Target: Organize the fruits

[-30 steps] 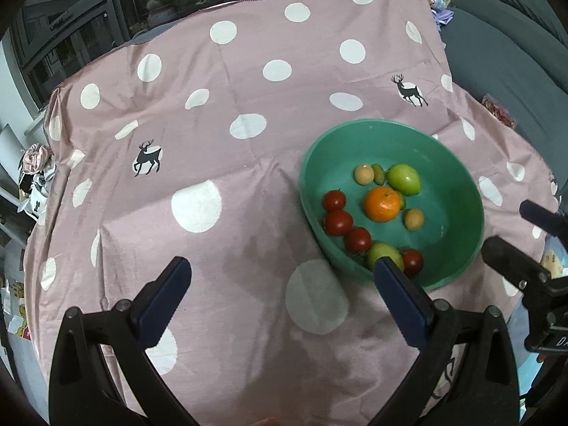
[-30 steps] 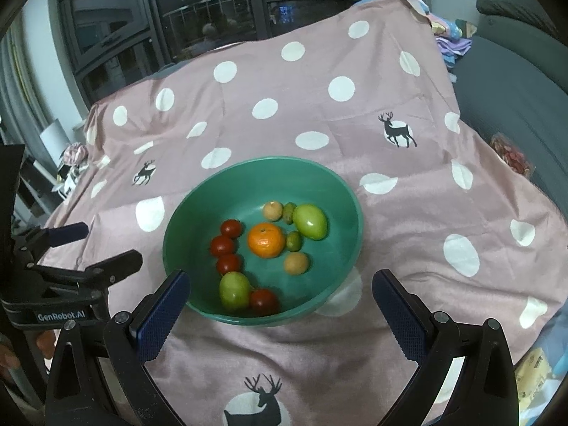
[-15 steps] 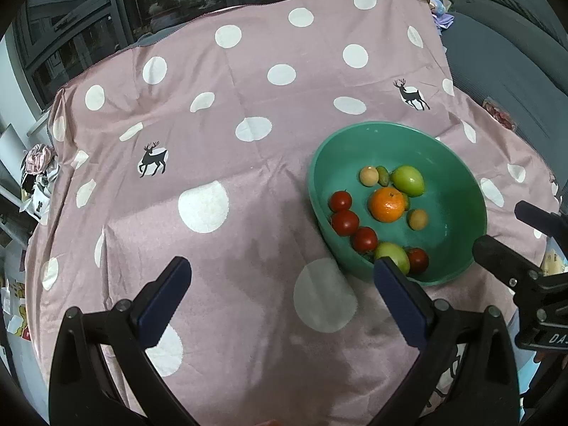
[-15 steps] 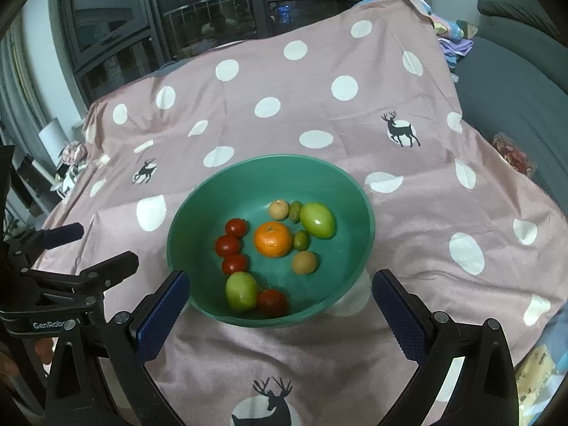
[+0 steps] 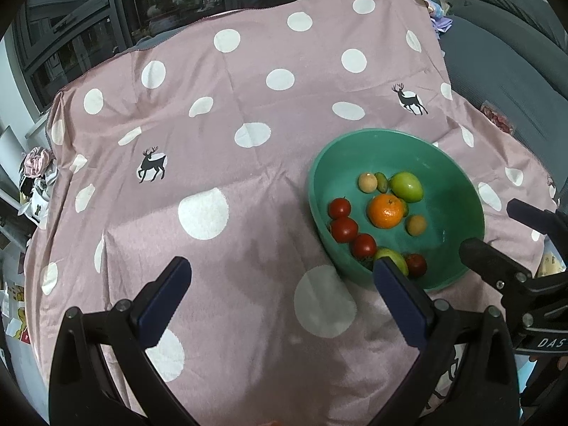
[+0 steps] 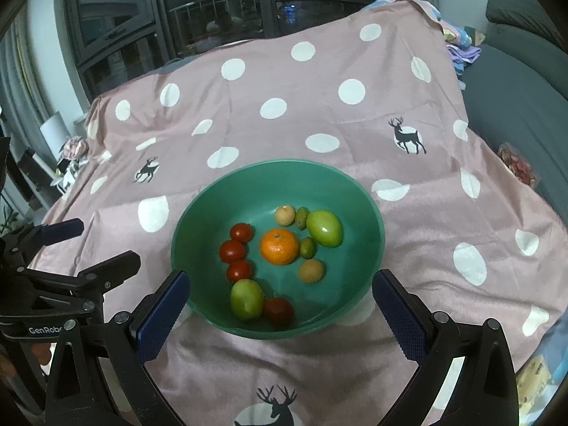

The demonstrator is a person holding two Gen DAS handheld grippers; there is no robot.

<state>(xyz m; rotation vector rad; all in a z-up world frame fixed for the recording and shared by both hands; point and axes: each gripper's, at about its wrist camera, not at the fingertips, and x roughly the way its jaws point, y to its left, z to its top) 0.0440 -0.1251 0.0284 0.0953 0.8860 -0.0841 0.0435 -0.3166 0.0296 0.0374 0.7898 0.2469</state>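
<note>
A green bowl [image 6: 369, 213] [image 5: 461, 184] sits on the pink spotted cloth and holds the fruit. In it lie an orange [image 6: 279, 246] [image 5: 386, 211], several red tomatoes [image 6: 232, 251] [image 5: 343, 229], two green fruits [image 6: 323, 227] [image 6: 246, 298], two small tan fruits [image 6: 284, 215] and two small green ones [image 6: 307, 247]. My right gripper [image 6: 280, 307] is open, empty, its fingers standing either side of the bowl's near rim. My left gripper [image 5: 282, 291] is open and empty above the cloth, left of the bowl.
The pink cloth [image 5: 220, 149] covers the whole table and drops off at its edges. A grey sofa [image 5: 514, 71] runs along the right, with a small packet [image 6: 518, 170] on it. Clutter [image 5: 35, 167] lies off the left edge. Dark windows [image 6: 213, 17] are behind.
Both cameras have pulled back and up slightly, so the bowl sits a little lower in each view. The fruit has not moved and both grippers stay open.
</note>
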